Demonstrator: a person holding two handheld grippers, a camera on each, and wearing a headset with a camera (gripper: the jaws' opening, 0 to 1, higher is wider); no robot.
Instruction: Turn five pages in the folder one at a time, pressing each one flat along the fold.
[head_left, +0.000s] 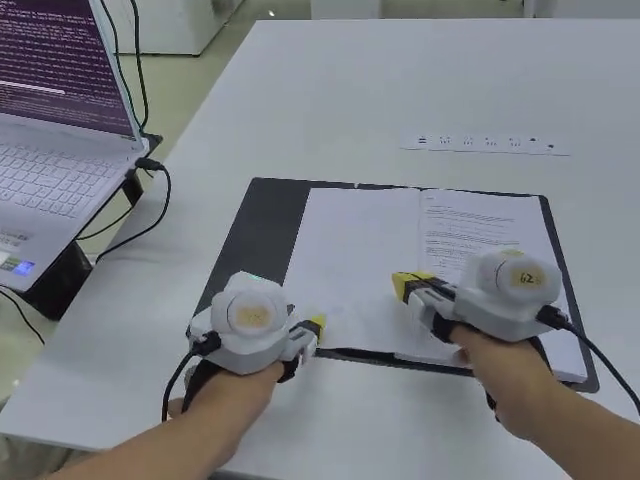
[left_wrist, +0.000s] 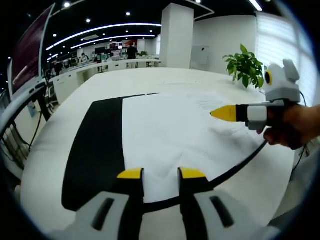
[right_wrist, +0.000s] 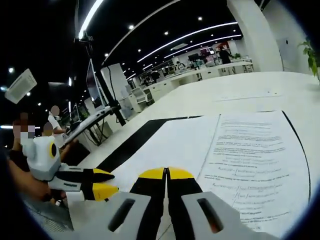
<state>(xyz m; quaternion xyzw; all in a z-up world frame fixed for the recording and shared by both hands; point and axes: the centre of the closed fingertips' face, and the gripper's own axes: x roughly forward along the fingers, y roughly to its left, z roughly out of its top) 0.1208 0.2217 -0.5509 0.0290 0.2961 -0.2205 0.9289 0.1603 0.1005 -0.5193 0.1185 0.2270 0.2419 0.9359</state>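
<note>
A black folder lies open on the white table, with a blank white page on its left and a printed page on its right. My right gripper is shut, its yellow tips resting on the blank page just left of the fold, holding nothing. My left gripper is open at the folder's near edge. Its yellow tips hover over the bottom edge of the blank page. The right gripper appears in the left gripper view, and the left gripper in the right gripper view.
An open laptop on a stand sits at the table's left edge, its black cables trailing toward the folder. A white power strip lies beyond the folder. A potted plant stands further off. The table's near edge runs just below my hands.
</note>
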